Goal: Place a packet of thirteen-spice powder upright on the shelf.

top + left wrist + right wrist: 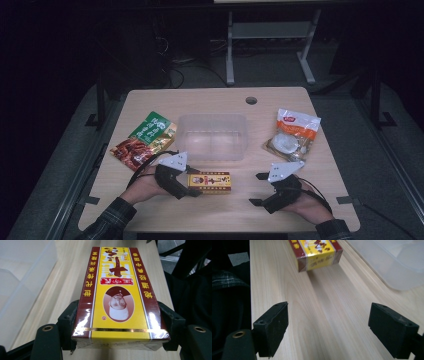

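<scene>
Box [117, 297], stiff, light, glossy-slick: left gripper [192, 187] clamps its end; right gripper [261, 189], at 3 o'clock, gapes empty.

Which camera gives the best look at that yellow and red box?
The left gripper view: the yellow and red box is close up between the left claw's pads, its label readable. The high view shows it small on the table, one end in that claw. The right gripper view catches one end.

Left claw [192, 187] clamped at both sides, right claw [256, 189] low, jaws wide apart, nothing between.
</scene>
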